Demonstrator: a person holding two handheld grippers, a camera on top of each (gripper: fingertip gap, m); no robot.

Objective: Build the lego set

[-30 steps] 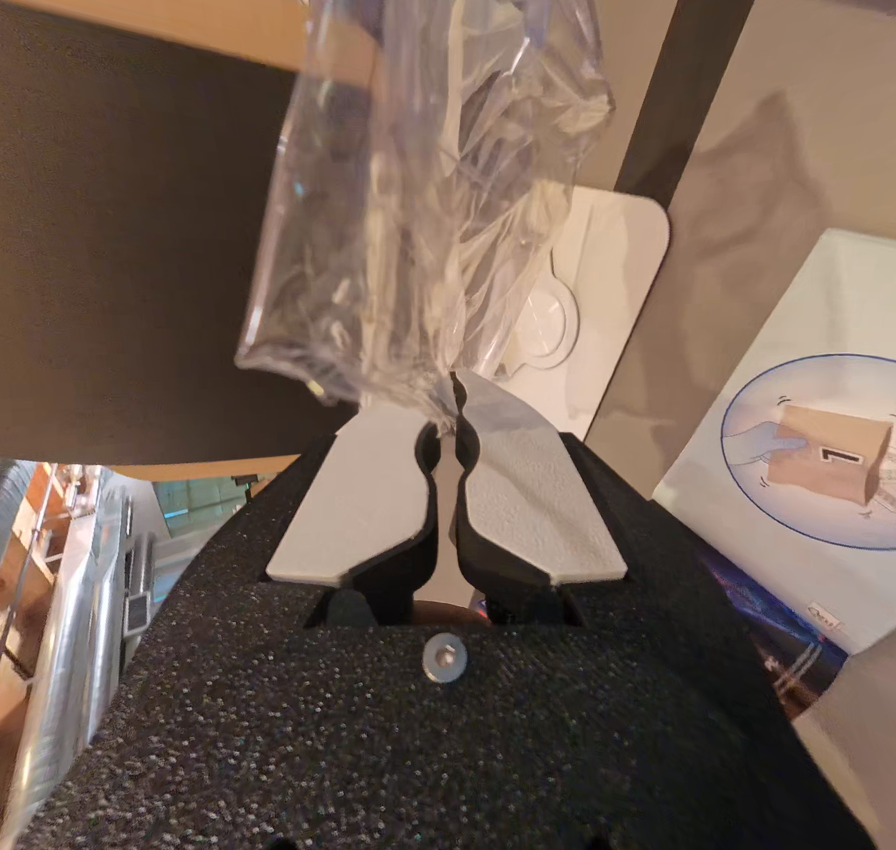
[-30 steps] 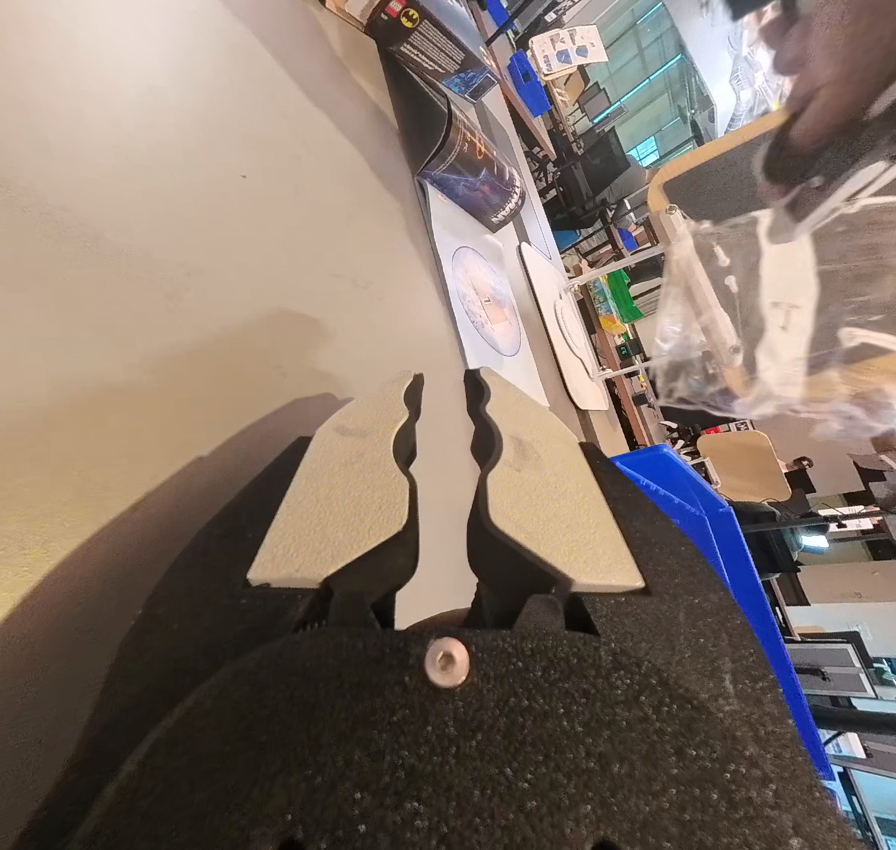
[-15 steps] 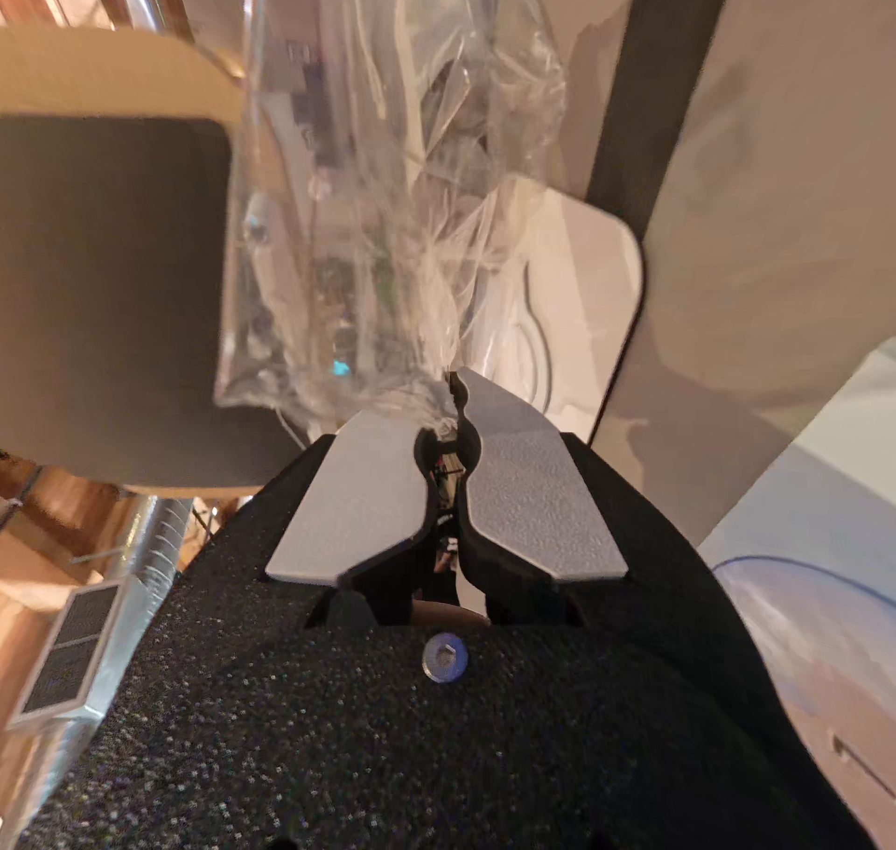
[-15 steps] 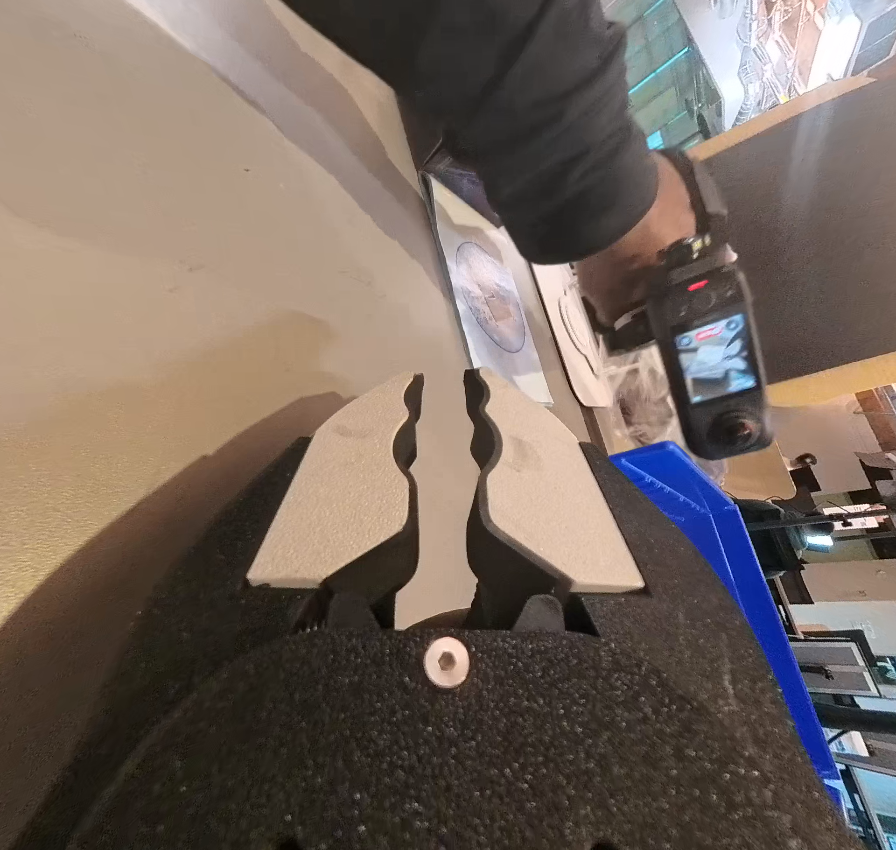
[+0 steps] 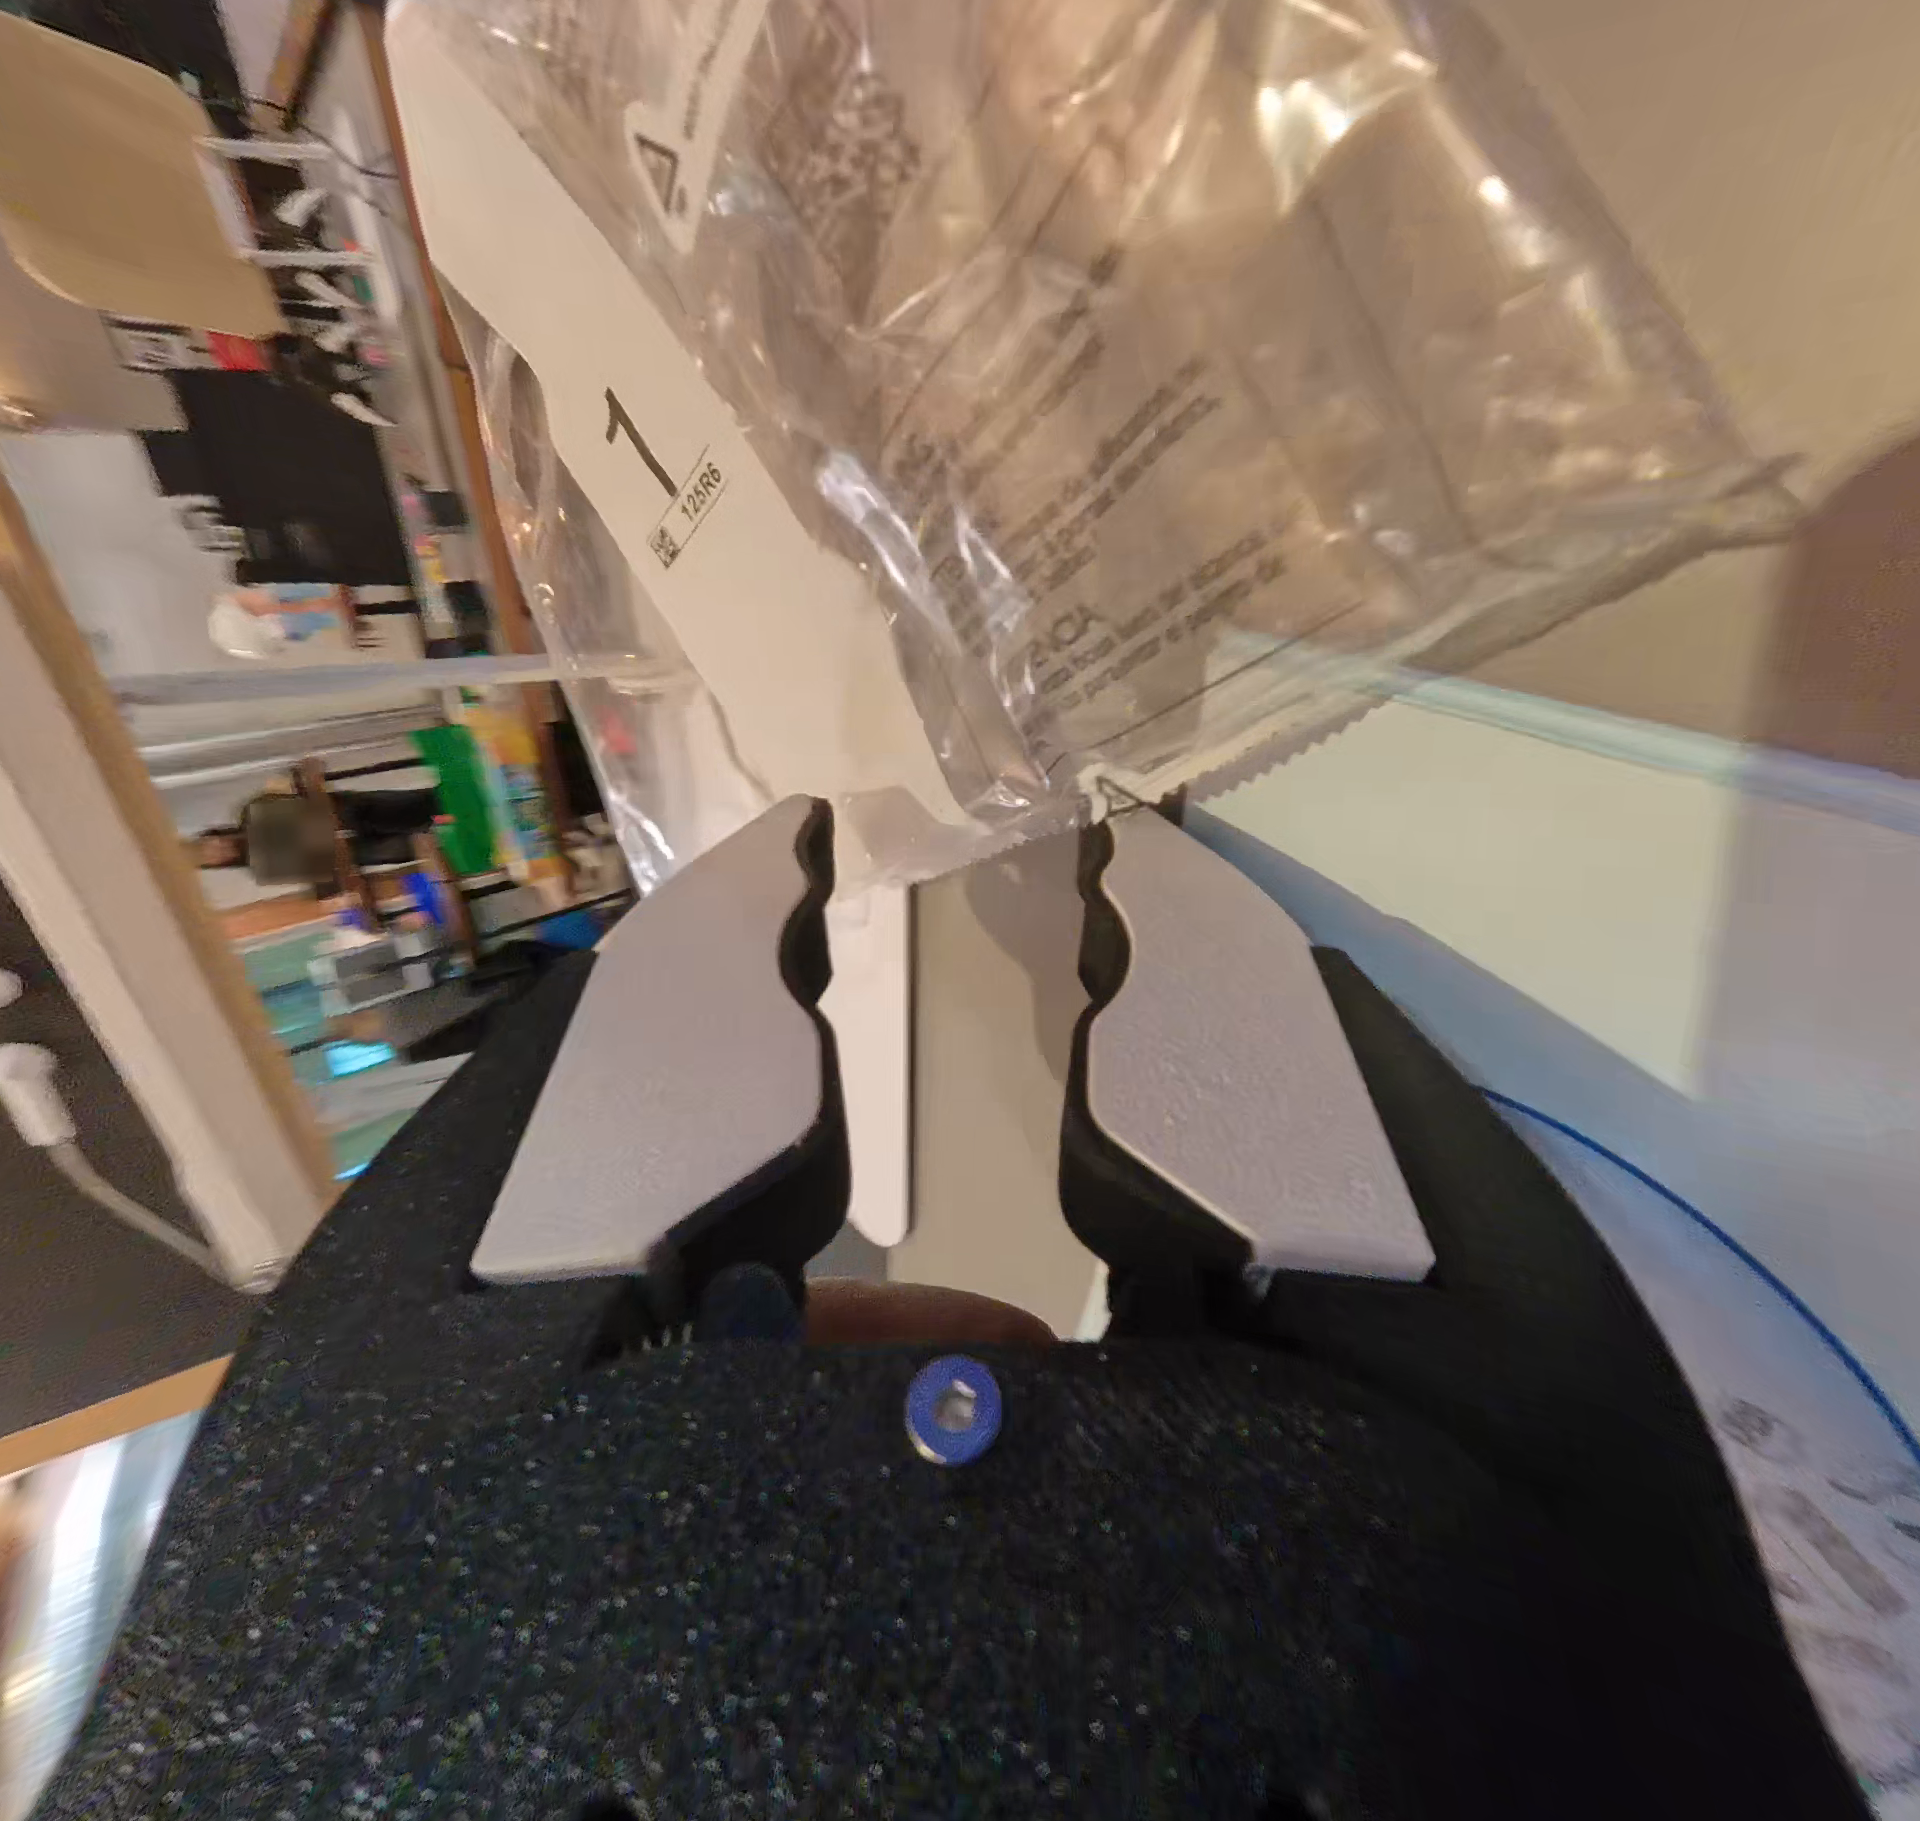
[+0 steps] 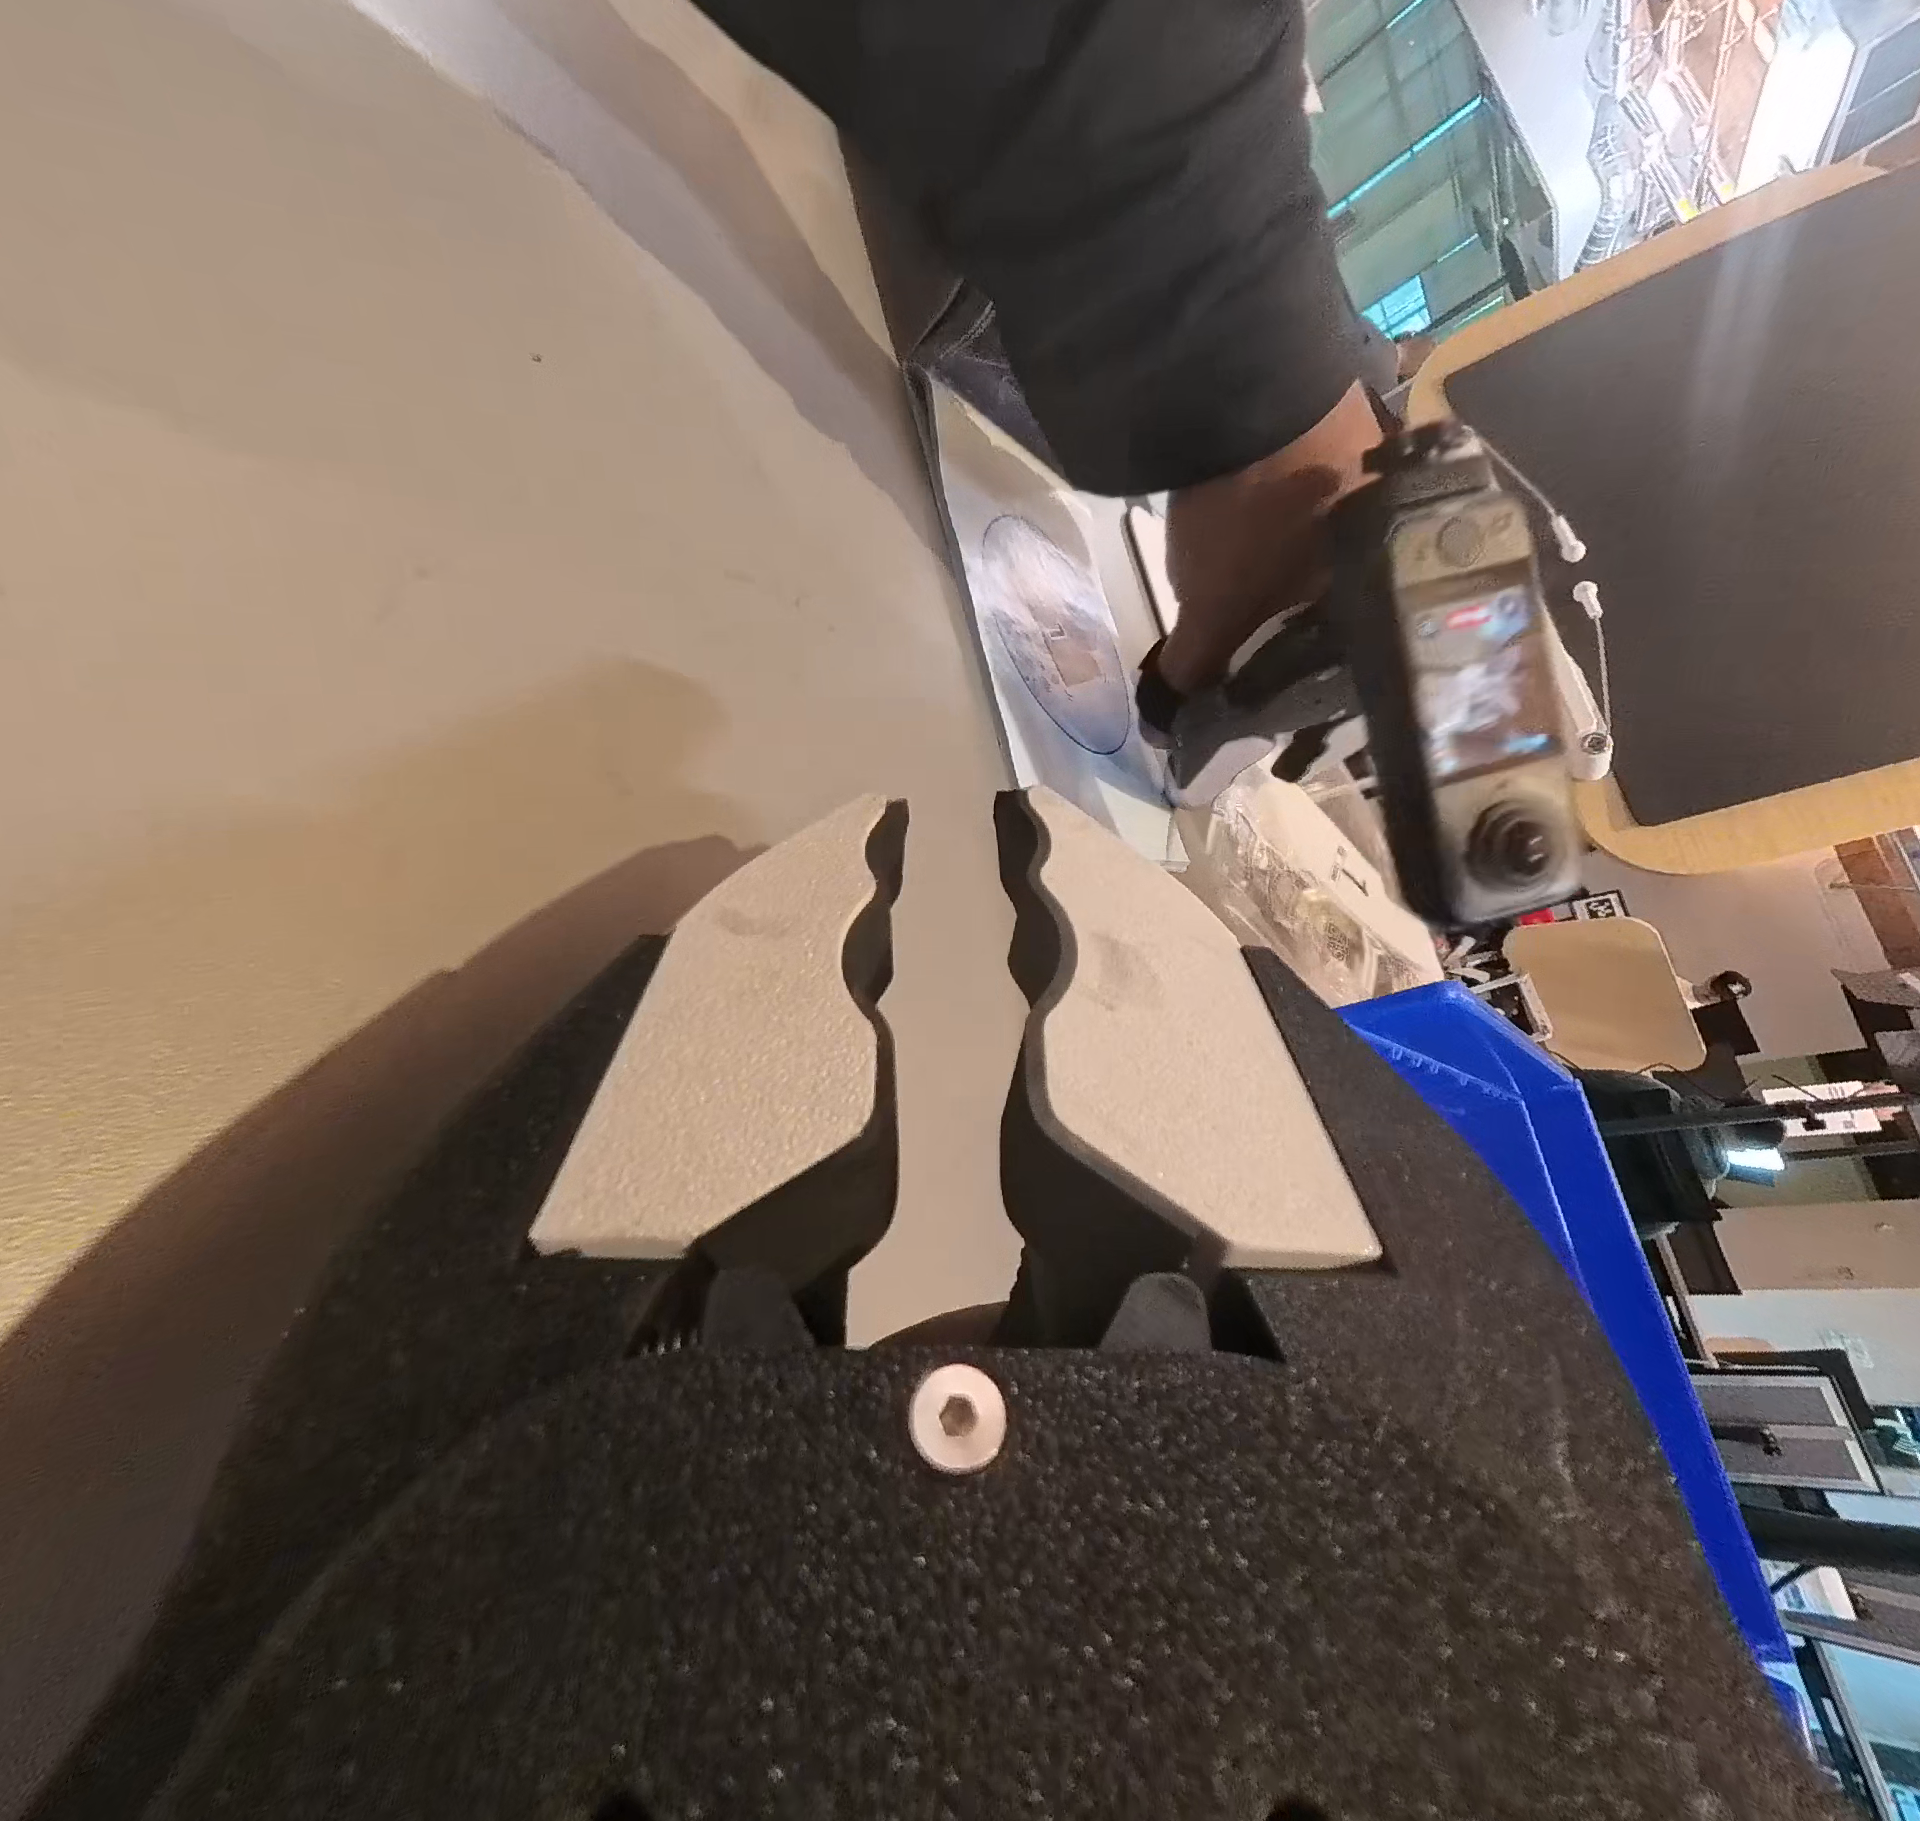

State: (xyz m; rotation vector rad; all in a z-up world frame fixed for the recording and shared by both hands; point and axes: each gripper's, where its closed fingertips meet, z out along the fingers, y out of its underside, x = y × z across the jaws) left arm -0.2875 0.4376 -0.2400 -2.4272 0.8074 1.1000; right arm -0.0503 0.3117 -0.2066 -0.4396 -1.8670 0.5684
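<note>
My left gripper (image 5: 956, 836) fills the bottom of its frame with the jaws spread wide and nothing pinched; the serrated bottom edge of a clear plastic bag (image 5: 1195, 400) lies across the gap at the fingertips, its corner just at the right finger (image 5: 1236, 1044), though I cannot tell whether it touches. The bag spreads up through the centre and upper right of that frame, crinkled and glossy, with a white card (image 5: 665, 483) inside it. I judge it light, limp and slippery, likely to sag and slide, so the flat sealed edge near the serrations looks the best place to pinch. Behind it lie a pale sheet with a blue circle (image 5: 1558, 940) at right and the beige tabletop (image 5: 1714, 57) in the upper right corner. My right gripper (image 6: 951, 815) sits low in its frame, jaws a little apart, bare over the tabletop. Farther off, right of centre, my sleeve (image 6: 1039, 161) reaches down to the other gripper above the bag, with a blue bin (image 6: 1507, 1127) at the right edge.
</note>
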